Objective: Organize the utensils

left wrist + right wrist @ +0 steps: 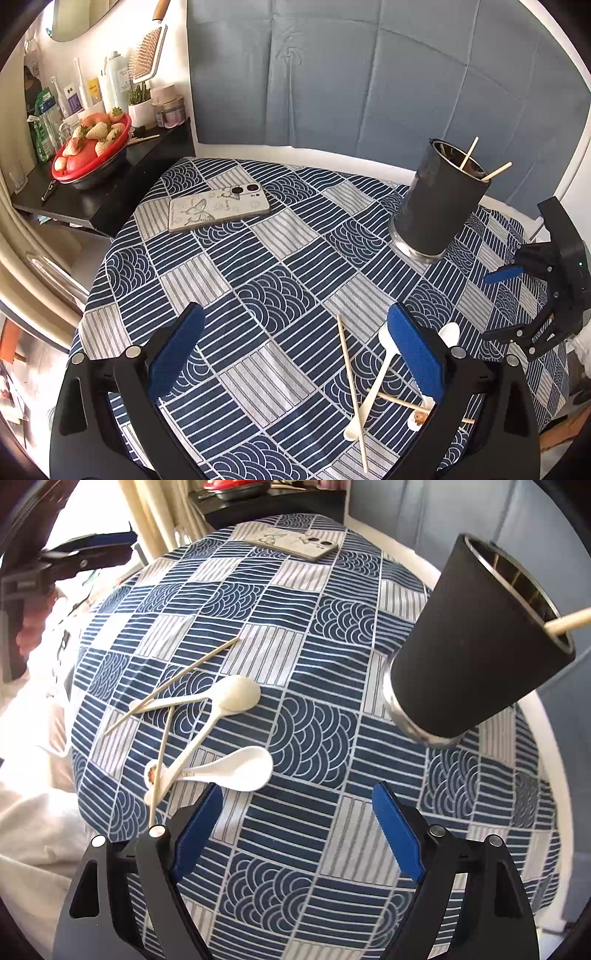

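step: loose utensils were being approached for pickup; two chopsticks already stood in the dark holder (476, 646), far right of the right tongs (295, 823).
left tongs (295, 350): held wide, nothing gripped.
right tongs: spread wide, empty.
spoons (236, 768): lay left-ahead of the right tongs on the counter (295, 886), crossed with loose chopsticks (173, 685).
next: judged that a leftward shift and closing on one handle was called for.

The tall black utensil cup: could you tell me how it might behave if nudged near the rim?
The black cup is tall with a narrower base, so it may tip. Its chopsticks lean outward and could rattle or shift.
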`<act>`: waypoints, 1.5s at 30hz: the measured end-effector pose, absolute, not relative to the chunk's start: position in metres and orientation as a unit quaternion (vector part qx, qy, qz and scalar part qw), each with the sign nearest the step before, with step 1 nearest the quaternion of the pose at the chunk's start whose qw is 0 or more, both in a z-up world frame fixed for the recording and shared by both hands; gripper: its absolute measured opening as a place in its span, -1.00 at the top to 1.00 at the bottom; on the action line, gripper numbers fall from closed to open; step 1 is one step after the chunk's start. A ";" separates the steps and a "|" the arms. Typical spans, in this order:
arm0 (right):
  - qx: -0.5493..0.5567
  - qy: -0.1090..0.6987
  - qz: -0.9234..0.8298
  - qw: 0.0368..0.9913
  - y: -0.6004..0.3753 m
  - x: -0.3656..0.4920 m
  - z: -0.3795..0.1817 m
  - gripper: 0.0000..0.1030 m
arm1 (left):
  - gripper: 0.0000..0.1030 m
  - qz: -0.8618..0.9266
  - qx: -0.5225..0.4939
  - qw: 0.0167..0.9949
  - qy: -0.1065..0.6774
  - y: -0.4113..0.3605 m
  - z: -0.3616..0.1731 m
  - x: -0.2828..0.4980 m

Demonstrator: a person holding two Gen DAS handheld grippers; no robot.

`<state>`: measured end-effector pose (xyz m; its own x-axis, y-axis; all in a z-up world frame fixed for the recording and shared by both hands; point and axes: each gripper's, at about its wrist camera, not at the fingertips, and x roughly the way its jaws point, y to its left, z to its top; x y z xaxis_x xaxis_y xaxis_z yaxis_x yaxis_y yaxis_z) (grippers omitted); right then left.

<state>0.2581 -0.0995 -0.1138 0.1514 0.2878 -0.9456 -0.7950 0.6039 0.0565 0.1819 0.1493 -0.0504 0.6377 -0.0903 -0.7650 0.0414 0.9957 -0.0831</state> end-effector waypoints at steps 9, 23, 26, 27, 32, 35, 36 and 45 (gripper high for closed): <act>-0.138 0.579 0.376 0.710 -0.096 0.260 -0.151 -0.18 | -0.88 -0.034 -0.030 0.887 0.460 0.151 -0.070 0.155; -0.081 0.549 0.388 0.736 -0.088 0.249 -0.135 0.90 | -0.88 -0.067 -0.008 0.864 0.499 0.124 -0.098 0.133; -0.095 0.520 0.387 0.756 -0.085 0.243 -0.118 0.90 | -0.88 -0.087 -0.011 0.863 0.498 0.113 -0.103 0.134; -0.103 0.510 0.382 0.764 -0.084 0.241 -0.113 0.90 | -0.88 -0.090 -0.013 0.861 0.500 0.109 -0.105 0.135; -0.117 0.479 0.383 0.781 -0.083 0.230 -0.093 0.89 | -0.88 -0.127 -0.011 0.857 0.499 0.085 -0.107 0.139; -0.114 0.474 0.382 0.785 -0.086 0.228 -0.086 0.89 | -0.88 -0.147 0.007 0.854 0.499 0.067 -0.107 0.142; -0.113 0.472 0.381 0.787 -0.087 0.227 -0.082 0.89 | -0.88 -0.157 0.011 0.853 0.498 0.062 -0.108 0.143; -0.097 0.452 0.368 0.807 -0.099 0.218 -0.054 0.89 | -0.88 -0.212 0.016 0.837 0.504 0.027 -0.115 0.152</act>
<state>0.2184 -0.0990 -0.0538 0.3209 0.5061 -0.8005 -0.6807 0.7109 0.1766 0.1523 0.0275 -0.1146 0.4025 -0.3393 -0.8502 0.3721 0.9092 -0.1867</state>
